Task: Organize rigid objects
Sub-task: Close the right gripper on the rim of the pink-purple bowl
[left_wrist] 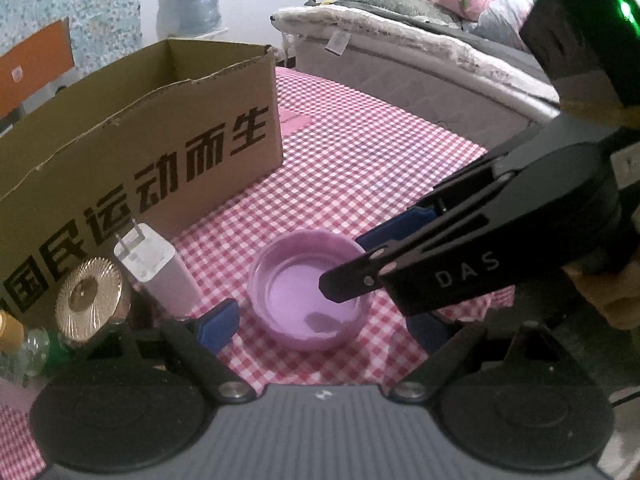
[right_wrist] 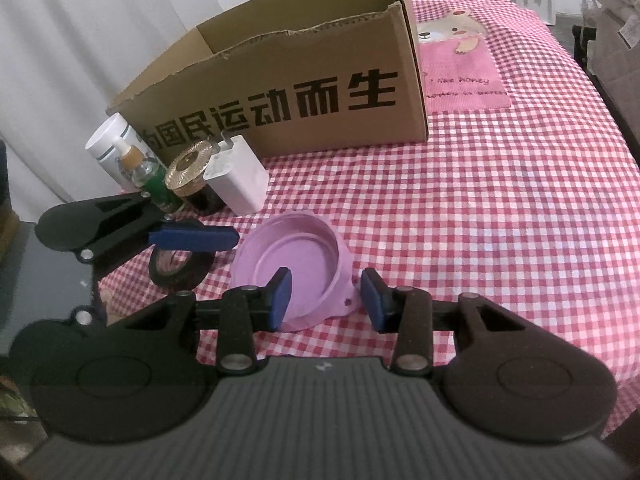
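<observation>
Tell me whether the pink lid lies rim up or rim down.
Rim up. The pink lid shows its hollow inside and raised rim to both cameras, and one finger of the right tongs reaches inside the rim.

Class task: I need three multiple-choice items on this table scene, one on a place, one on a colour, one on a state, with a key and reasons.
1. The white charger stands:
A. in front of the box, beside the gold-topped jar
B. inside the box
C. on top of the jar

2. The round lid is:
A. green
B. lilac
C. black

3. The box is:
A. taped shut
B. flattened
C. open at the top

Key:
1 A, the charger sits before the printed box wall, next to the jar.
2 B, the lid is pale lilac-pink in both views.
3 C, the box has no cover and its inner walls show.
</observation>
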`<state>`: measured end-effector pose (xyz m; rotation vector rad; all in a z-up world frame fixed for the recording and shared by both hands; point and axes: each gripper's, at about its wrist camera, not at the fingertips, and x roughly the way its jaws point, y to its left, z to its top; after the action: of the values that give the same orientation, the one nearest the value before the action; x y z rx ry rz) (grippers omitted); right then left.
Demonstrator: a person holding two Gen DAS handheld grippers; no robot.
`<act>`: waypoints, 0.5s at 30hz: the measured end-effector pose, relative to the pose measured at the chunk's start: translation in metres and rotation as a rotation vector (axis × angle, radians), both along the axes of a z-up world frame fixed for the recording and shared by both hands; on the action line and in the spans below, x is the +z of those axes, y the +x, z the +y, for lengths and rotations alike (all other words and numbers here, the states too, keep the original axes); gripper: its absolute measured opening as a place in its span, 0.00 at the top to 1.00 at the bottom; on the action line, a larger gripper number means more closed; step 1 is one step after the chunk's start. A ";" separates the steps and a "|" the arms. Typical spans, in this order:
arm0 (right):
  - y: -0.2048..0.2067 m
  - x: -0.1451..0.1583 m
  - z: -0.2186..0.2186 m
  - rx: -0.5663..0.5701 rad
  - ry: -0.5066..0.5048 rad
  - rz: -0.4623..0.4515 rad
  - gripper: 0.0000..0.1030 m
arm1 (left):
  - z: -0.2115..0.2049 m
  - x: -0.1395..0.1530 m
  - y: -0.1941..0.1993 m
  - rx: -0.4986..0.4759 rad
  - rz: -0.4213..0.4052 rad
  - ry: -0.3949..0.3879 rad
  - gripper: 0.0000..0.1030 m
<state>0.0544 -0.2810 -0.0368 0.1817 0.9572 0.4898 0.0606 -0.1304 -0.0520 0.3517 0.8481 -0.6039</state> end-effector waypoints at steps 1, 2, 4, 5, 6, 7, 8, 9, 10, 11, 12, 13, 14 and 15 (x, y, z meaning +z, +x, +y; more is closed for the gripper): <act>0.001 0.000 0.000 0.001 0.003 0.000 0.63 | -0.002 -0.001 0.000 -0.002 -0.004 0.006 0.11; 0.001 0.000 -0.001 0.002 0.005 0.000 0.63 | -0.003 -0.002 0.001 -0.004 -0.007 0.012 0.11; 0.001 0.000 -0.001 0.003 0.008 -0.002 0.63 | -0.006 -0.003 0.002 -0.003 -0.012 0.022 0.14; 0.001 0.000 -0.001 0.004 0.012 -0.002 0.63 | -0.008 -0.004 0.003 -0.001 -0.013 0.027 0.17; 0.002 -0.001 -0.001 0.004 0.014 -0.003 0.63 | -0.009 -0.005 0.003 0.002 -0.013 0.030 0.18; 0.001 -0.001 -0.001 0.005 0.015 -0.005 0.63 | -0.009 -0.005 0.004 0.005 -0.015 0.032 0.19; 0.001 -0.001 -0.001 0.006 0.016 -0.007 0.63 | -0.010 -0.006 0.005 0.008 -0.014 0.034 0.20; 0.001 -0.001 -0.001 0.007 0.015 -0.008 0.63 | -0.010 -0.006 0.006 0.012 -0.014 0.035 0.21; 0.001 -0.001 -0.001 0.008 0.015 -0.009 0.63 | -0.010 -0.006 0.007 0.014 -0.016 0.036 0.22; 0.001 -0.001 -0.001 0.008 0.016 -0.009 0.63 | -0.010 -0.006 0.007 0.016 -0.019 0.036 0.24; 0.001 -0.001 -0.001 0.009 0.015 -0.009 0.63 | -0.010 -0.006 0.007 0.018 -0.022 0.037 0.25; 0.001 -0.001 0.000 0.009 0.014 -0.009 0.63 | -0.010 -0.006 0.008 0.021 -0.024 0.036 0.26; 0.002 -0.002 0.000 0.010 0.013 -0.009 0.64 | -0.009 -0.006 0.008 0.025 -0.023 0.034 0.27; 0.001 -0.002 0.000 0.010 0.012 -0.010 0.64 | -0.009 -0.006 0.009 0.026 -0.019 0.029 0.28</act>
<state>0.0559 -0.2808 -0.0384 0.1853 0.9459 0.5051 0.0694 -0.1394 -0.0584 0.3714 0.8421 -0.5639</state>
